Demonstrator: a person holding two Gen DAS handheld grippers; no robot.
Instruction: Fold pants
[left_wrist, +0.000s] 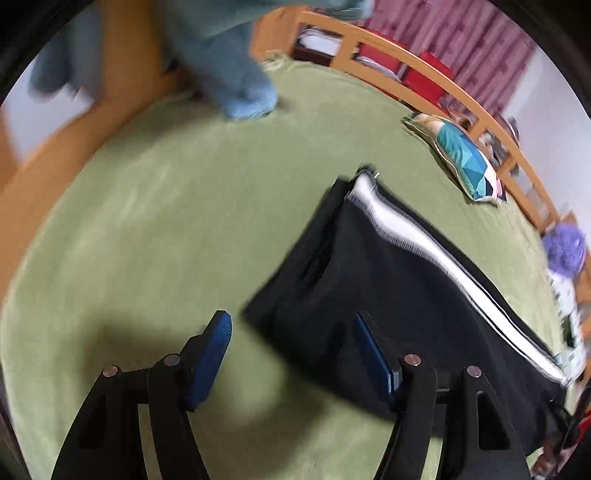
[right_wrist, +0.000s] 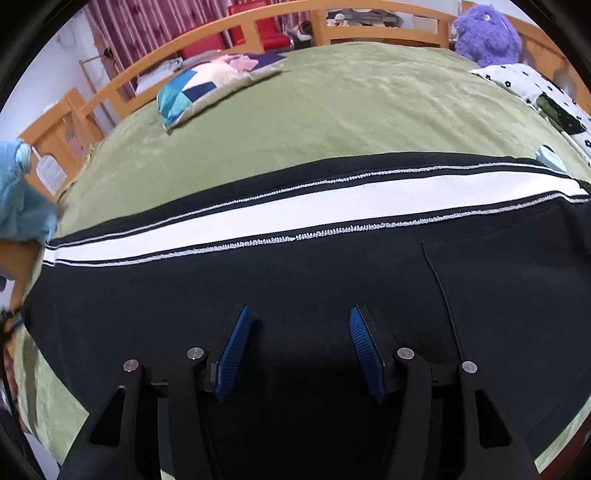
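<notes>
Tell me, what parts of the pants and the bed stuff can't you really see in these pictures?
- Left wrist view: the pants are smeared by motion blur, so their folds are unclear; the waist end runs off the lower right edge.
- Left wrist view: the blue plush is cut off by the top edge.
- Right wrist view: the right gripper hides the pants' near edge.
- Right wrist view: the purple plush is cut off at the top edge.
</notes>
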